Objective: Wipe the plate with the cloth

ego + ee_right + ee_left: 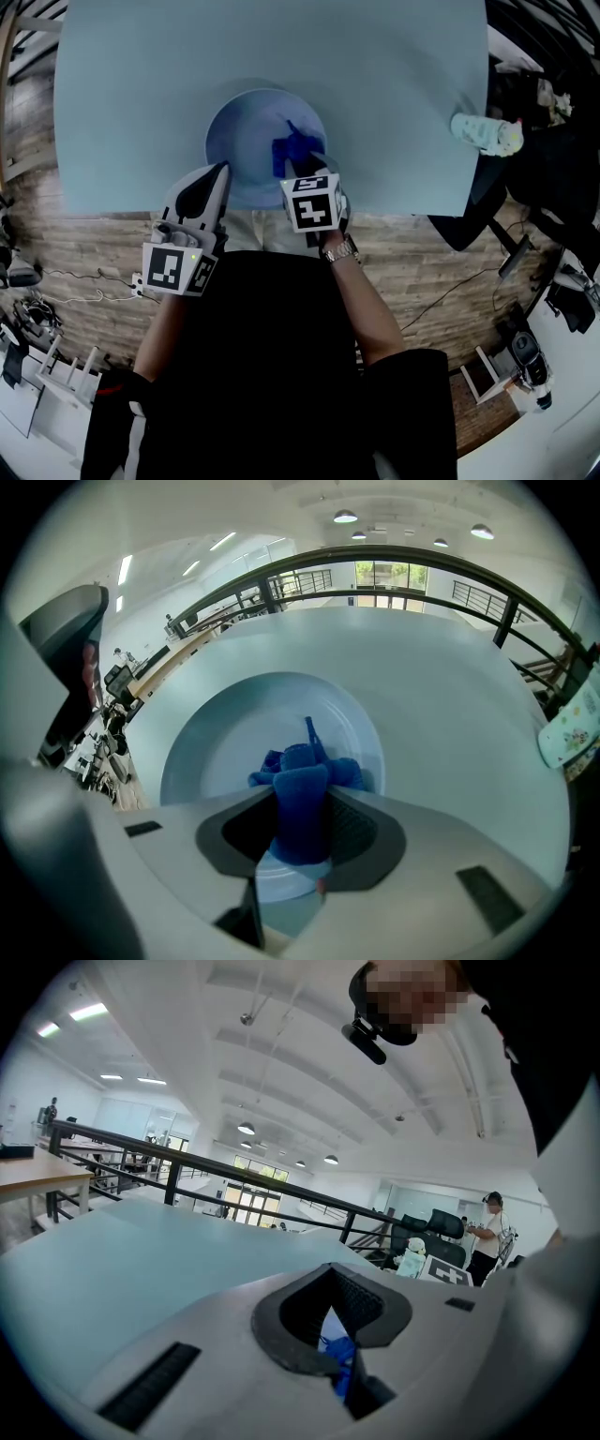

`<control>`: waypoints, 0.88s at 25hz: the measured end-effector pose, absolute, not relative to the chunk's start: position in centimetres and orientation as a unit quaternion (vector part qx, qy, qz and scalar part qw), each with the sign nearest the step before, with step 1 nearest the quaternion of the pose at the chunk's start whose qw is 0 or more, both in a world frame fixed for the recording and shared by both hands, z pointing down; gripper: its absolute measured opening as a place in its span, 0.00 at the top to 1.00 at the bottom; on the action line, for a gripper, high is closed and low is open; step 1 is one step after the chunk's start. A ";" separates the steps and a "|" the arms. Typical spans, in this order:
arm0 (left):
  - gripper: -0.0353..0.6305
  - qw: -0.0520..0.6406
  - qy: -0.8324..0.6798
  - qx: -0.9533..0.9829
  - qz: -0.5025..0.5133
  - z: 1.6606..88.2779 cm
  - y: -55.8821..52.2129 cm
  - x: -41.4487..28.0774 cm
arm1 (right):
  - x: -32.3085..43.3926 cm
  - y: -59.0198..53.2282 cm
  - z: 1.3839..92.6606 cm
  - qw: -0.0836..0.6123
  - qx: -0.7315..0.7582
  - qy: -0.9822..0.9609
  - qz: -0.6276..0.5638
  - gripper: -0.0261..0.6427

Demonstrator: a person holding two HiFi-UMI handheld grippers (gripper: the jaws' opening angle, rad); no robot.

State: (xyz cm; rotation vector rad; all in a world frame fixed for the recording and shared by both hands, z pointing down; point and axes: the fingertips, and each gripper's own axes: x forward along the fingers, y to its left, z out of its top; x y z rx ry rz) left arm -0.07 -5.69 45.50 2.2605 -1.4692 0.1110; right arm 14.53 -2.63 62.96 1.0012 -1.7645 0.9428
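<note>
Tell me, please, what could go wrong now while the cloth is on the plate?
1. The plate lies close to the near edge of the table. A hard stroke toward the person might slide it off, though the left gripper at its rim seems to steady it.
2. The right gripper pinches the cloth in a bunch. The cloth might slip out, and the hard tips could then scrape the plate.

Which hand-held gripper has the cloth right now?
The right hand-held gripper: the blue cloth is pinched between its jaws over the plate. The left hand-held gripper sits at the rim, without cloth.
</note>
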 end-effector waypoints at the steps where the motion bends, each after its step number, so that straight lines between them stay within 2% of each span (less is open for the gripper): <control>1: 0.94 0.219 -0.530 0.818 0.041 45.5 -5.9 -0.1 | 14.6 -2.8 63.0 0.437 0.404 -0.708 0.379 0.78; 22: 0.94 0.221 -0.521 0.823 0.048 45.6 -8.2 -2.9 | 13.2 -7.3 63.4 0.424 0.440 -0.694 0.380 0.78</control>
